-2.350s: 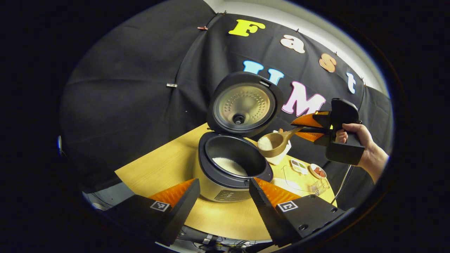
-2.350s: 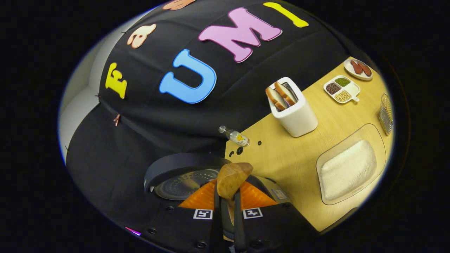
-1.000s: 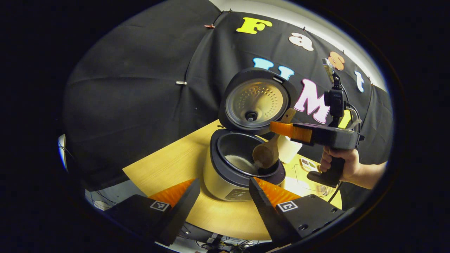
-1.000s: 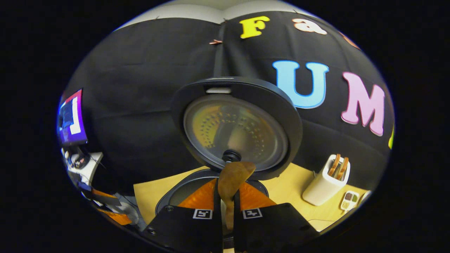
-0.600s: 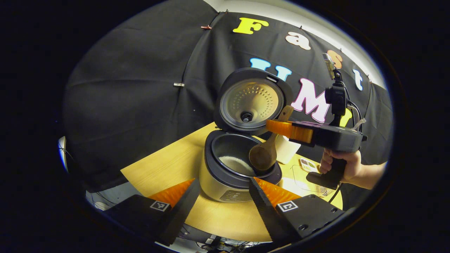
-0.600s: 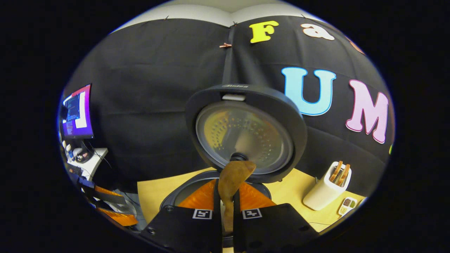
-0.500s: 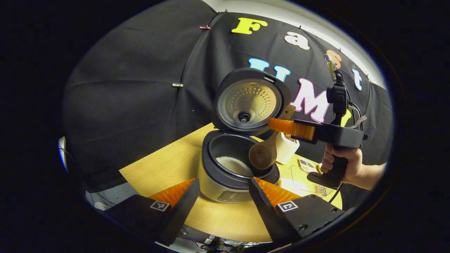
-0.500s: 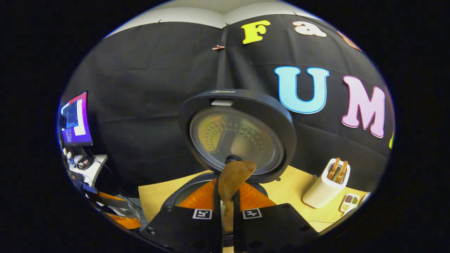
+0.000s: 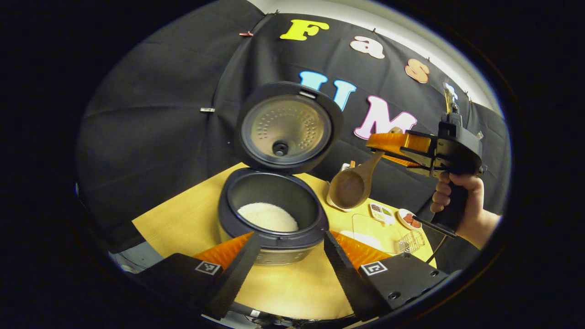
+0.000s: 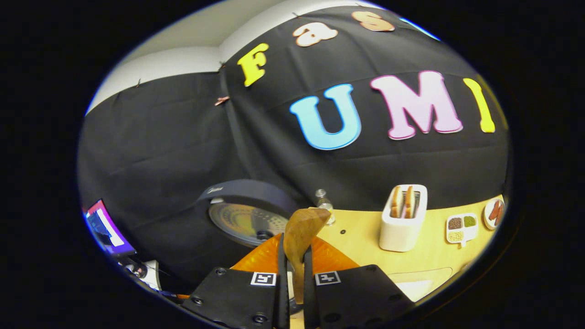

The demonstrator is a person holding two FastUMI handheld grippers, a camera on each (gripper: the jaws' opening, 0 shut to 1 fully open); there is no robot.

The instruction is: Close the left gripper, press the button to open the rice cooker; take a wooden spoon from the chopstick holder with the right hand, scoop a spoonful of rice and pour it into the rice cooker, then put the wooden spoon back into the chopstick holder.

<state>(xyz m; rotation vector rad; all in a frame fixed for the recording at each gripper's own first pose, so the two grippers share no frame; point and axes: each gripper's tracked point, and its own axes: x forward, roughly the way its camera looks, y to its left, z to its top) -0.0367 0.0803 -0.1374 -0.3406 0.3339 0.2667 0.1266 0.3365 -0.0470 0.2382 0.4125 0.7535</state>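
With the right gripper [image 10: 292, 269] clamped on the emptied wooden spoon [image 9: 352, 185] right of the open rice cooker [image 9: 274, 214] and the left gripper [image 9: 290, 265] spread empty before it, a slanted return risked snagging the chopstick holder's [image 10: 402, 219] rim.

**Spoon lifts clear of the cooker**

The right gripper [image 9: 388, 144] now carries the wooden spoon [image 9: 354, 185] up and off to the side of the rice cooker [image 9: 272, 214], where a second ago its bowl hung tipped over the pot. The spoon's bowl, full of rice earlier, is now empty, and the rice [image 9: 267, 217] heap inside the pot looks larger.
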